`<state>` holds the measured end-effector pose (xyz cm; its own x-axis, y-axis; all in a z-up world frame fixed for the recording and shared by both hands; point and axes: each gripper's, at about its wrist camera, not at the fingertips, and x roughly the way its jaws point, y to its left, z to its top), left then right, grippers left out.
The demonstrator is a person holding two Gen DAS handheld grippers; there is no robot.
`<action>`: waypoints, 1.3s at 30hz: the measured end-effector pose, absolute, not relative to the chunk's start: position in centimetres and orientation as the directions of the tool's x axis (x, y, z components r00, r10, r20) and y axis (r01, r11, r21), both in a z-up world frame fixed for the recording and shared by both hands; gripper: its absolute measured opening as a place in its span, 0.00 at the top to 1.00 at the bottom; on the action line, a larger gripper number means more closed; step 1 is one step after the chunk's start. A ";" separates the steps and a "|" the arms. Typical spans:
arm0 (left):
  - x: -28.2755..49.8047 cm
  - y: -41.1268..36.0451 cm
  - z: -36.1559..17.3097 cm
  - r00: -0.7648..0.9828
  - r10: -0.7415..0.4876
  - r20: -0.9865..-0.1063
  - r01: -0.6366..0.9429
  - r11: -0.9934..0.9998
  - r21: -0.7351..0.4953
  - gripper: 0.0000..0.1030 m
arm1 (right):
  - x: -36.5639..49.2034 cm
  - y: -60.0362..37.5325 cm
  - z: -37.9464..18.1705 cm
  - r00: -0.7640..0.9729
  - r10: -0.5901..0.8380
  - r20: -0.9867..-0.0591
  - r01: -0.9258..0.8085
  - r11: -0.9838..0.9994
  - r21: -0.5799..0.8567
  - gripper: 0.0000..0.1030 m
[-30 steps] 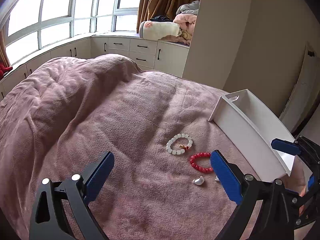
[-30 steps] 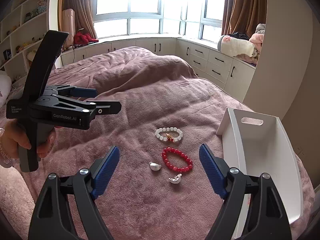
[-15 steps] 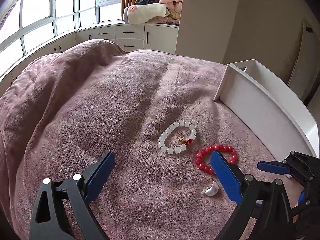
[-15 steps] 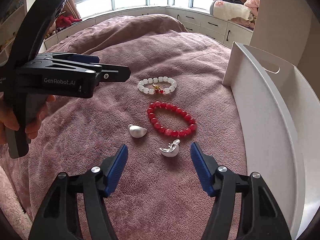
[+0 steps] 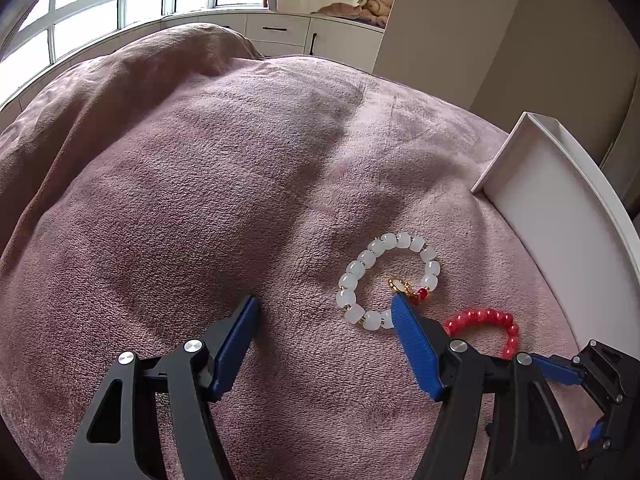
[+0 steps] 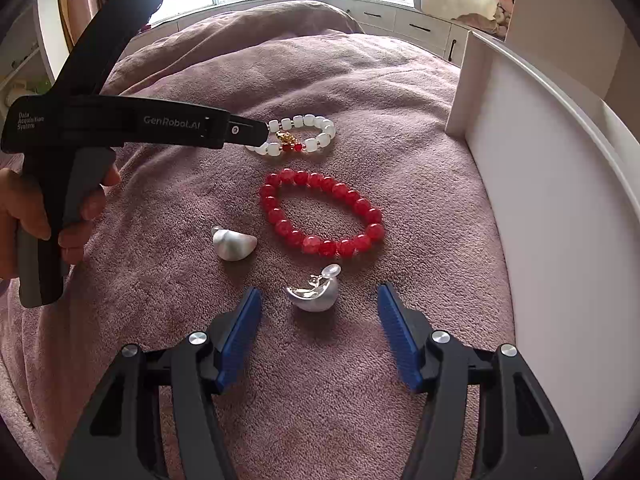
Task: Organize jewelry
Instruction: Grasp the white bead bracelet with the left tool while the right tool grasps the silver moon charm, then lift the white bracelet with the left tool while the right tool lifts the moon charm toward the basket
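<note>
1. Writing shows on the left claw (image 6: pixel 262 130) body in the right wrist view: "Data Acquisition System" in small print at its rear and "GenRobot.AI" along its side. A hand (image 6: pixel 38 216) grips its handle at the left edge.
2. Left claw (image 5: pixel 324 320), seen from its own camera, has its jaws part-way apart and closing. Only blanket (image 5: pixel 200 200) lies between them. Its right blue pad overlaps the near edge of the white bracelet (image 5: pixel 362 262); whether it touches the beads I cannot tell.
3. White bracelet (image 6: pixel 312 130) lies farthest up the bed, with a small gold charm and red beads on its near side. In the right wrist view the left claw's tip covers its left end.
4. Red bracelet (image 6: pixel 320 210) lies flat just below the white one, apart from it.
5. Plain silver piece (image 6: pixel 234 242) rests left of the red bracelet, apart from it.
6. Second silver piece (image 6: pixel 314 294), with a small figure on top, rests just below the red bracelet. It sits just ahead of the right claw (image 6: pixel 318 316), in line with the gap. That claw's jaws stand at a middling width and are closing; neither pad touches the piece.
7. White tray (image 6: pixel 560 220) stands on the blanket at the right, beside the jewelry. The part of its inside that shows holds nothing; the rest is out of sight.
</note>
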<state>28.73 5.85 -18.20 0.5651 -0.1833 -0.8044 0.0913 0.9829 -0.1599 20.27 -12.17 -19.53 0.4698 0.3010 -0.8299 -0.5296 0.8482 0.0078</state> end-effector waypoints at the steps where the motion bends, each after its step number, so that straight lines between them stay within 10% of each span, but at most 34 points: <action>1: 28.7 5.9 -18.2 0.566 -0.173 -0.806 0.087 0.985 -0.150 0.43 | 20.3 -12.2 -19.5 0.468 0.307 -0.829 -0.530 0.848 0.015 0.55; 6: 29.0 5.7 -18.3 0.535 -0.216 -0.817 0.100 0.976 -0.193 0.85 | 20.3 -11.9 -19.4 0.434 0.341 -0.834 -0.546 0.836 0.057 0.74; 22: 25.9 6.5 -13.9 0.552 -0.312 -0.773 0.119 0.947 -0.297 0.87 | 18.1 -13.8 -16.0 0.422 0.421 -0.803 -0.554 0.821 0.139 0.75; 39: 18.7 2.9 -0.4 0.653 -0.281 -0.704 0.289 0.951 -0.112 0.92 | 12.7 -17.6 -3.3 0.587 0.495 -0.641 -0.577 0.811 0.097 0.75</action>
